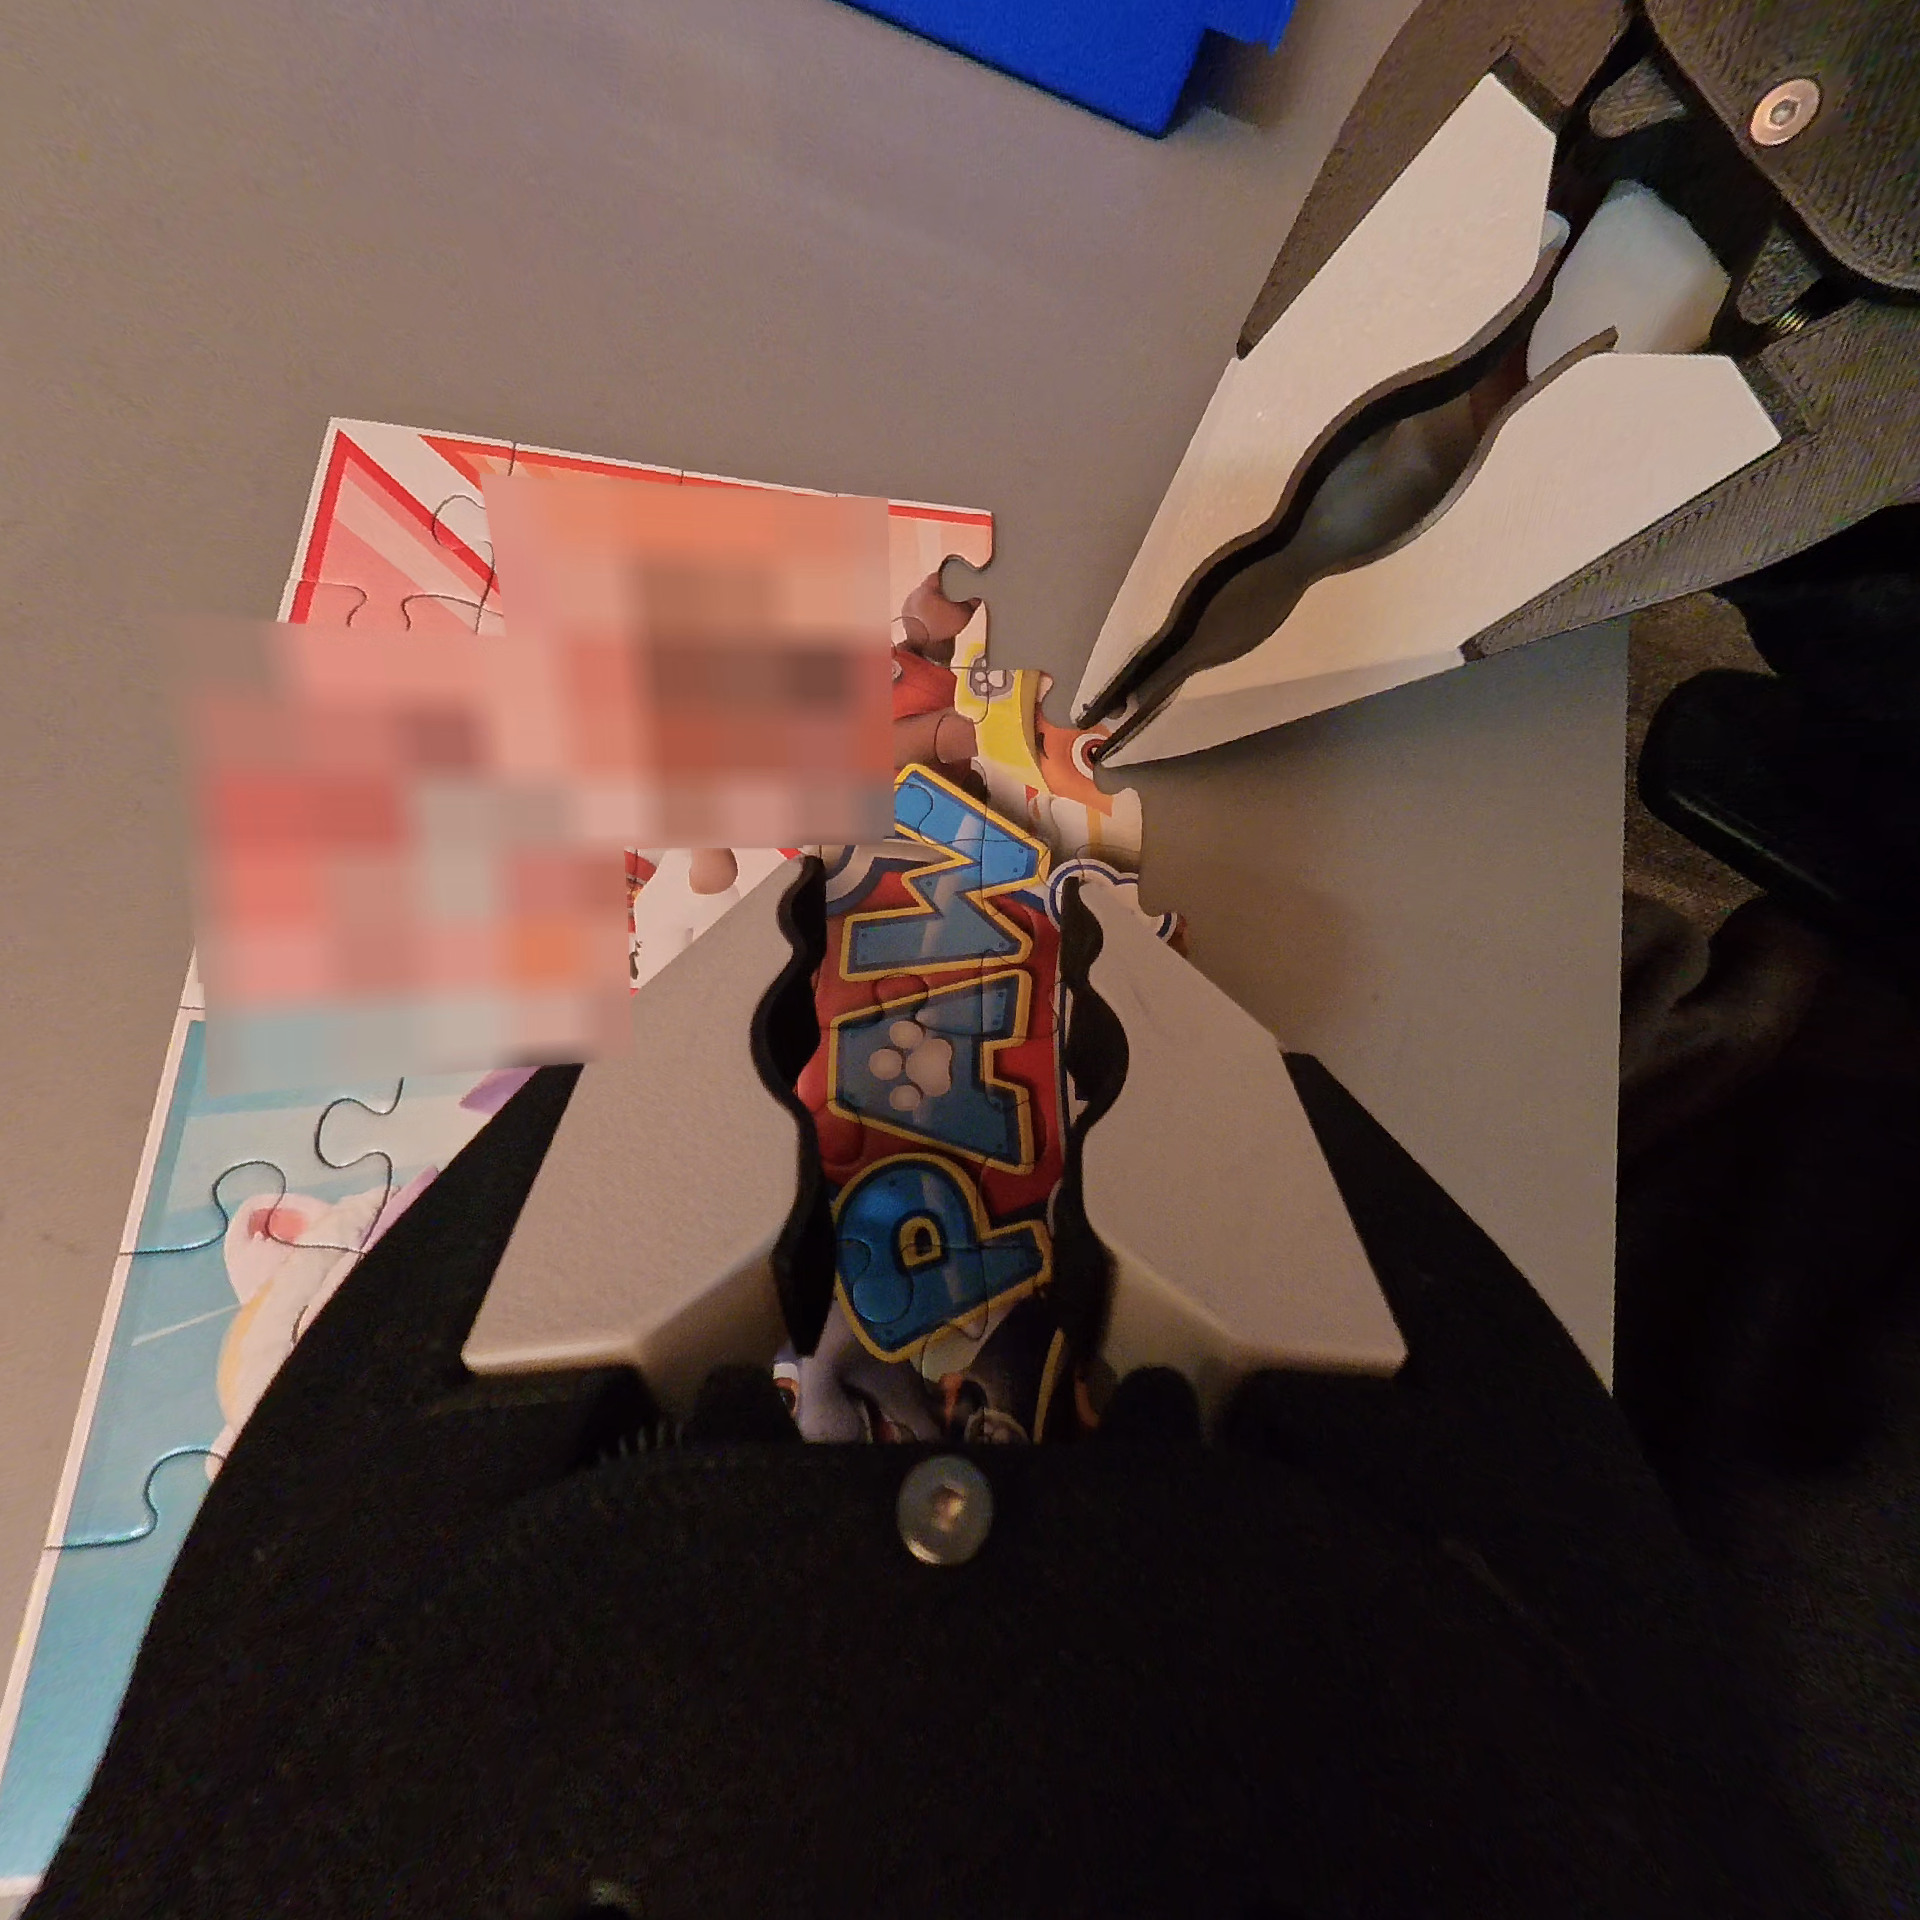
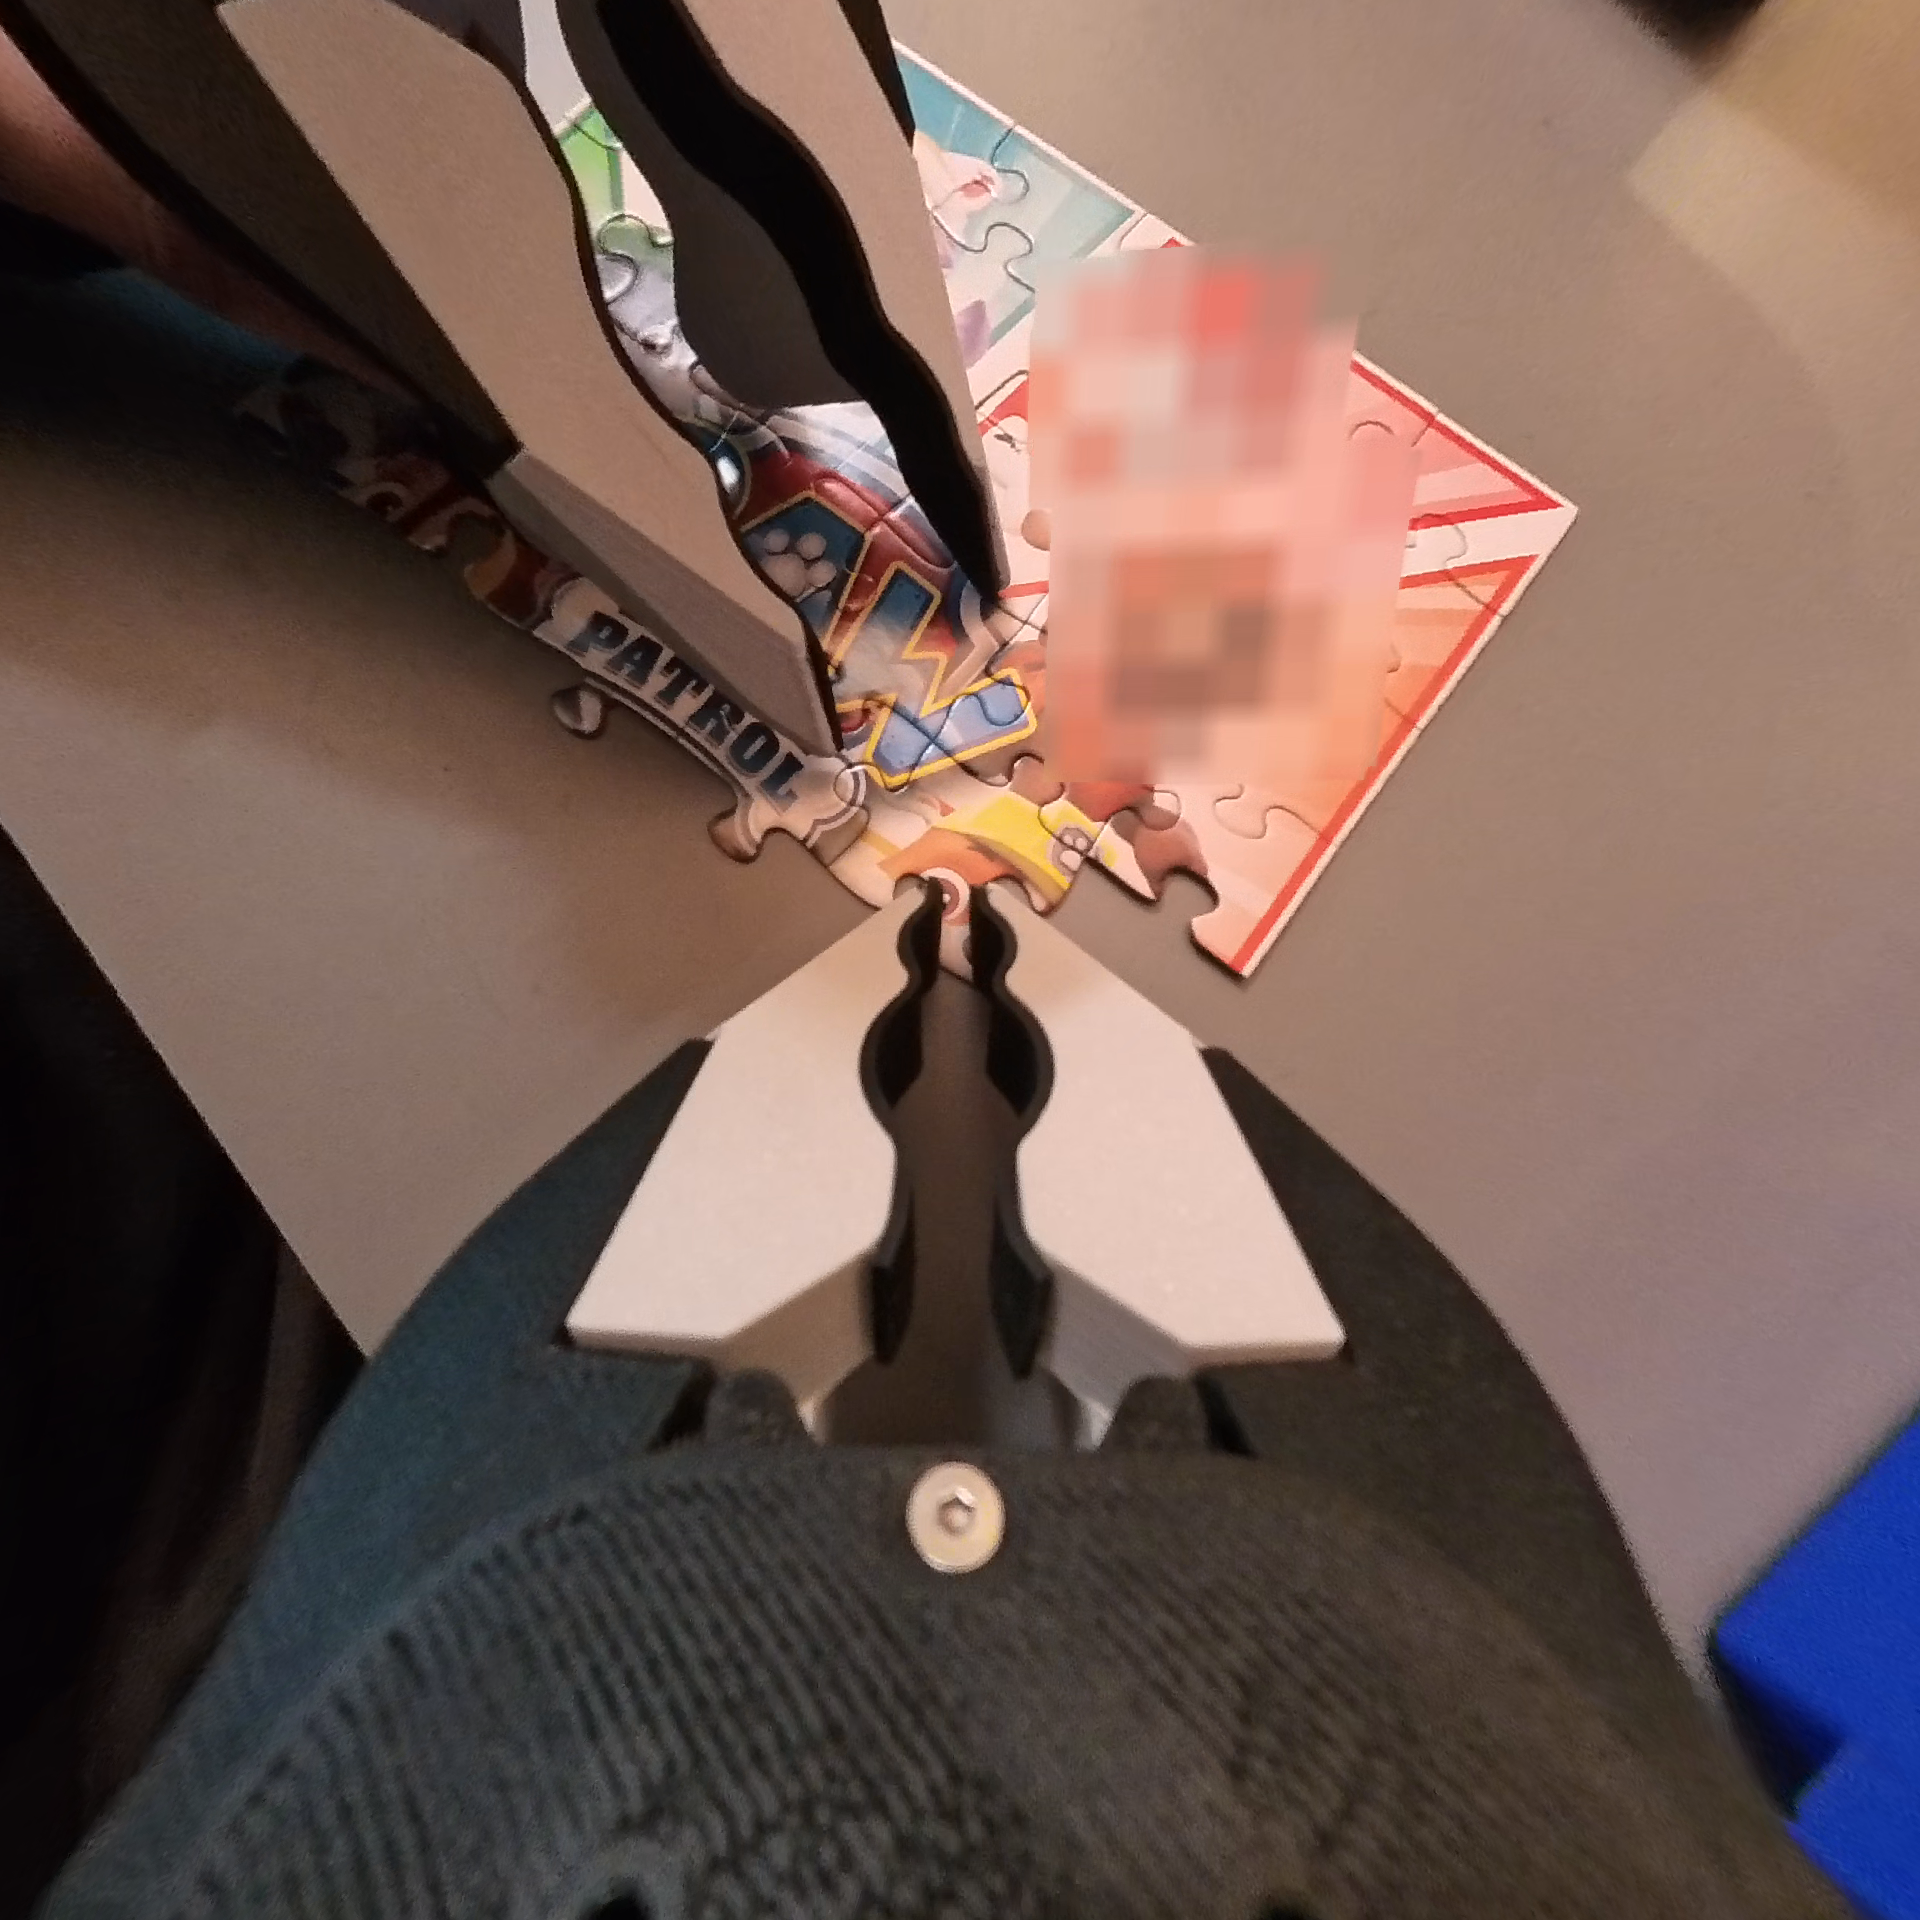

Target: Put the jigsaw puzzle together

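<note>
- Grey table [image 1: 520, 260] carries a part-built jigsaw puzzle [image 2: 1455, 582], cardboard, lying flat; we take the puzzle as our reference for every position.
- Left gripper [image 1: 940, 883]: directly over the puzzle's middle, above the red-and-blue emblem. Its jaws stand wide apart and nothing is between the pads. From the right wrist view, one fingertip [image 2: 826, 727] comes down onto the printed surface and appears to touch it.
- Right gripper [image 2: 956, 904]: at the puzzle's unfinished, jagged edge. Its jaws are almost closed, with only a thin slit left. The tips sit at the outer tab of a yellow-and-orange piece [image 2: 987, 842], which is interlocked with its neighbours on that edge.
- We cannot tell whether the right pads press on that tab or merely flank it.
- Blue box [image 1: 1091, 52]: well apart from the puzzle, beyond its red-bordered corner; not involved.
- Risk, in our judgement: a pull or twist at the tab could drag the joined neighbours along or buckle the edge, as the joints are only friction-fitted.
- Risk: a narrow pinch on thin card could slip off, or bend the tab.
- Risk: sideways pressure from the left fingertip could slide the whole puzzle on the smooth table.
- Risk: the two grippers work near each other over that edge, so contact between them is possible.
</note>
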